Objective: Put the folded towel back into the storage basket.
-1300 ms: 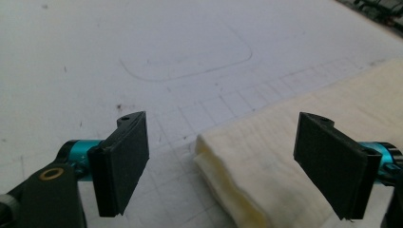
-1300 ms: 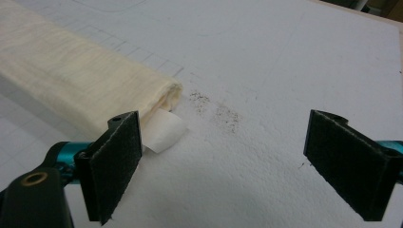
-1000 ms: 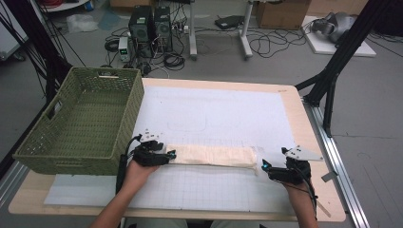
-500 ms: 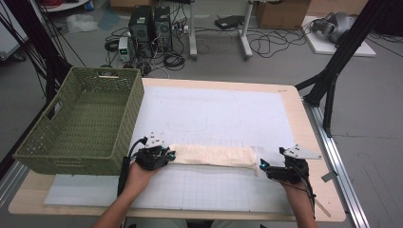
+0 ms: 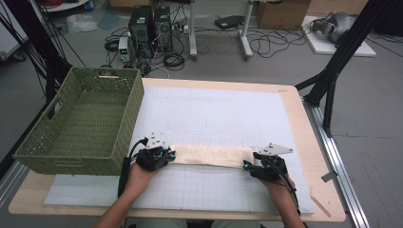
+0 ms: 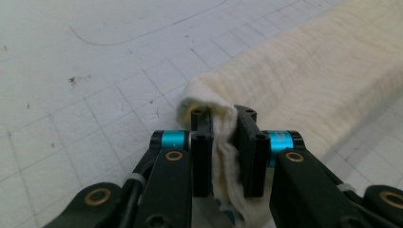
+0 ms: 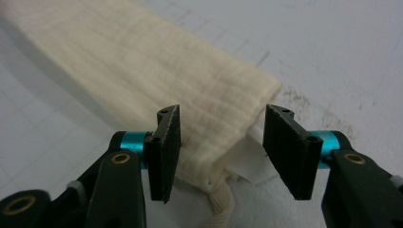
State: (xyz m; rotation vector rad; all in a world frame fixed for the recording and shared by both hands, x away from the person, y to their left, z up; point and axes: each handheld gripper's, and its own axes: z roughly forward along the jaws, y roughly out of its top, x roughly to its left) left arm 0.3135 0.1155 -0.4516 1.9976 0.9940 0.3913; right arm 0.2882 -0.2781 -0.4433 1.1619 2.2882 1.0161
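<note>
We see our left tool clenched on one bunched end of the folded cream cloth. Our right tool has just been closing; its jaws straddle the cloth's other end without pressing it. The cloth stretches between both tools on the gridded mat. A green basket stands just beyond the left tool. No writing is readable.

Wooden table, light top with rounded corners. Covered across most of its surface by a white gridded mat. At the left edge, a green woven basket (partly overlapping the mat). On the mat near the front, a folded cream cloth laid crosswise.
</note>
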